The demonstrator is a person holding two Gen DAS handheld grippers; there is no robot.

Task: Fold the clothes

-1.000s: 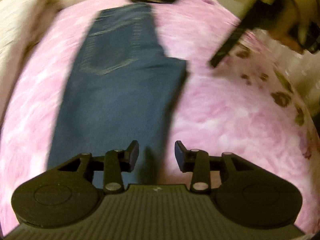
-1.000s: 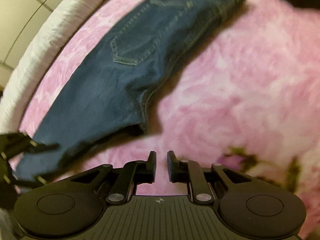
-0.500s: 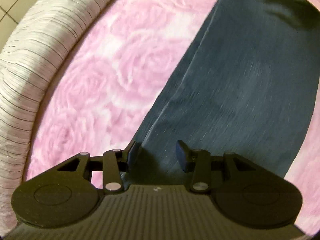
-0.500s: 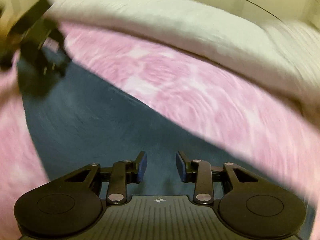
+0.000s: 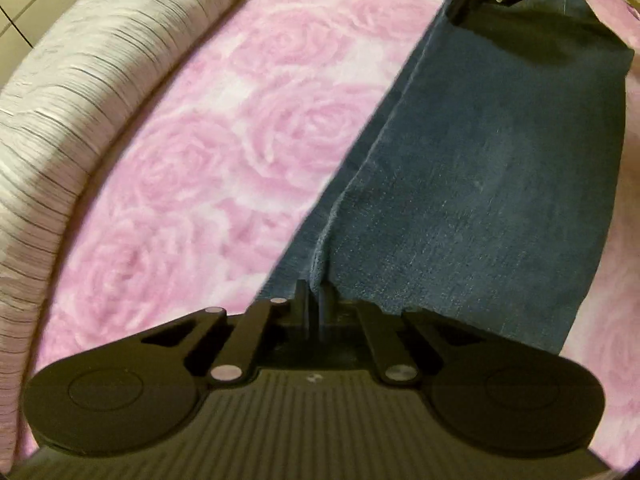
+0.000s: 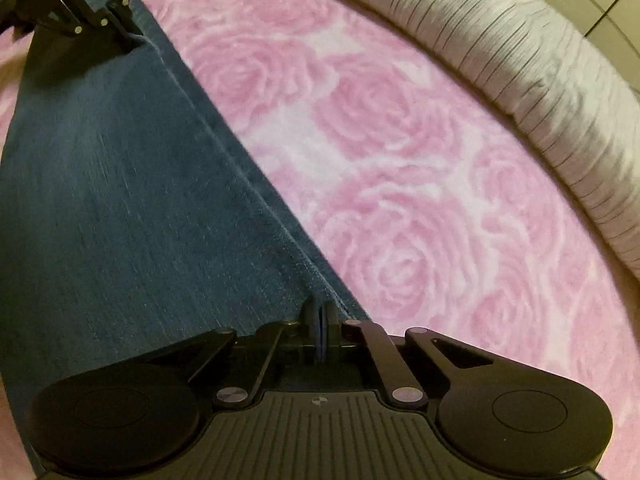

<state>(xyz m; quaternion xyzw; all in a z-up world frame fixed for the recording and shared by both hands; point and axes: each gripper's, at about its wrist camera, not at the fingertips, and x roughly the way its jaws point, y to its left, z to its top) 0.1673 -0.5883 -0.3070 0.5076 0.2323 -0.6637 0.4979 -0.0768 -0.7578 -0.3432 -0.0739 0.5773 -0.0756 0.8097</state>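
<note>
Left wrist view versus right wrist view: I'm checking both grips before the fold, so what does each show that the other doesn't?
Only the left wrist view shows the left gripper close up, its jaws shut on the jeans at the side seam, and the jeans' far edge. Only the right wrist view shows the right gripper close up, shut on the same seam edge. Both show the jeans lying on the pink rose-print blanket, the grey striped bolster along its edge, and the other gripper pinching the seam at the far end.

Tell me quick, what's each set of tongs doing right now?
Left tongs: closed, pinching the seamed edge of the dark blue denim jeans.
Right tongs: closed, pinching the same seamed edge further along.
</note>
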